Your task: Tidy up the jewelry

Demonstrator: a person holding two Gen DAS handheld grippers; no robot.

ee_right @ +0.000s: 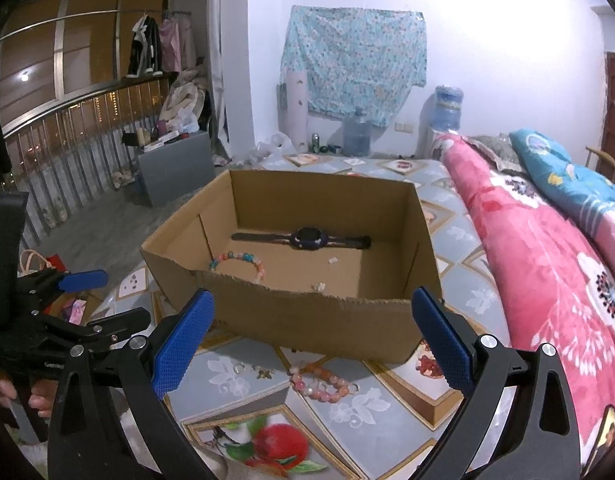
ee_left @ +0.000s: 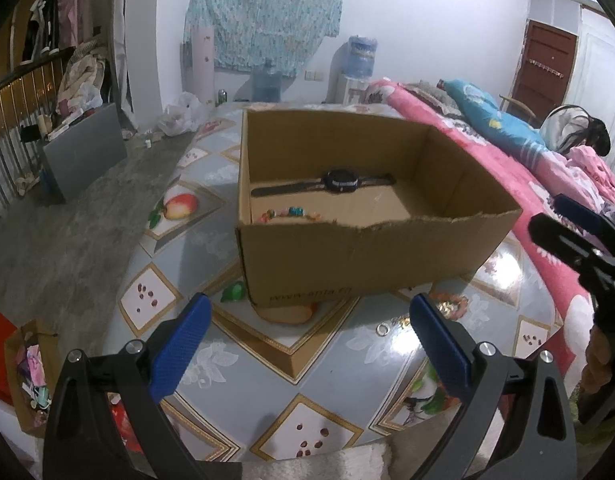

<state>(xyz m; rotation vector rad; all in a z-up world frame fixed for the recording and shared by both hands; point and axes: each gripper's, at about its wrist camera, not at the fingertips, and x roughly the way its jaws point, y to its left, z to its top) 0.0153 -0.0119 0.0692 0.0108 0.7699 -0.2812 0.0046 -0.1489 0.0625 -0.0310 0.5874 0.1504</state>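
An open cardboard box (ee_left: 347, 256) (ee_right: 307, 320) stands on the patterned tablecloth. Inside lie a black watch (ee_left: 339, 181) (ee_right: 307, 239) along the far wall and a colourful bead bracelet (ee_right: 239, 262) (ee_left: 287, 213) at the left. In front of the box, on the cloth, lie a pink bead bracelet (ee_right: 319, 382) (ee_left: 451, 304), a small ring (ee_left: 383, 329) (ee_right: 238, 368) and a small gold piece (ee_right: 263, 372). My left gripper (ee_left: 307, 344) is open and empty, before the box. My right gripper (ee_right: 311, 340) is open and empty above the pink bracelet.
A bed with a pink floral quilt (ee_right: 547, 280) (ee_left: 547, 184) runs along the right of the table. A grey cabinet (ee_left: 83, 152) and a railing (ee_right: 67, 152) stand at the left. Water bottles (ee_right: 447, 108) stand by the far wall. A paper bag (ee_left: 31, 376) sits on the floor.
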